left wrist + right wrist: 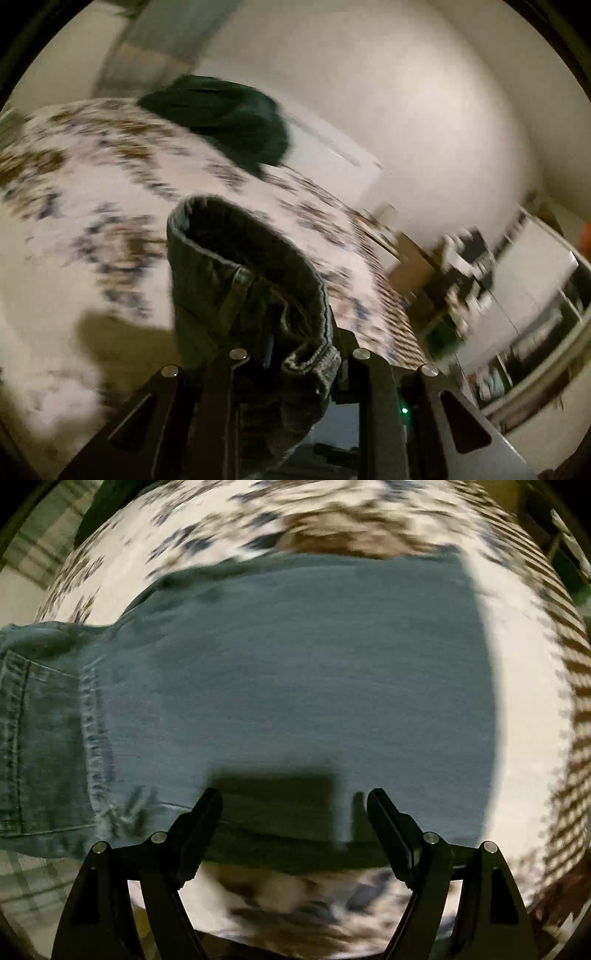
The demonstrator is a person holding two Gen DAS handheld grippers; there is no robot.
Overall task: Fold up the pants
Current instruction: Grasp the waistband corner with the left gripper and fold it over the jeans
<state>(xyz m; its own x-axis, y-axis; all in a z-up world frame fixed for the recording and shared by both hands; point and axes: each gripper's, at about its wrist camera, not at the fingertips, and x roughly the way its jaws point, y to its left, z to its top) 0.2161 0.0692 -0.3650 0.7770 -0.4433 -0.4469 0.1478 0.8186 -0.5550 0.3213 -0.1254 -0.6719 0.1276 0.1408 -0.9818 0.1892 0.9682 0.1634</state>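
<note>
My left black two-finger metal gripper (295,354), bottom centre: round silver screws, green light lower right. My right black two-finger gripper (294,805), bottom: wedge-shaped fingers, silver screws.

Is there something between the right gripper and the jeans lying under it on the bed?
Nothing visible. The right gripper is open above the jeans, with bare denim between its fingers and no other thing on that part.
</note>
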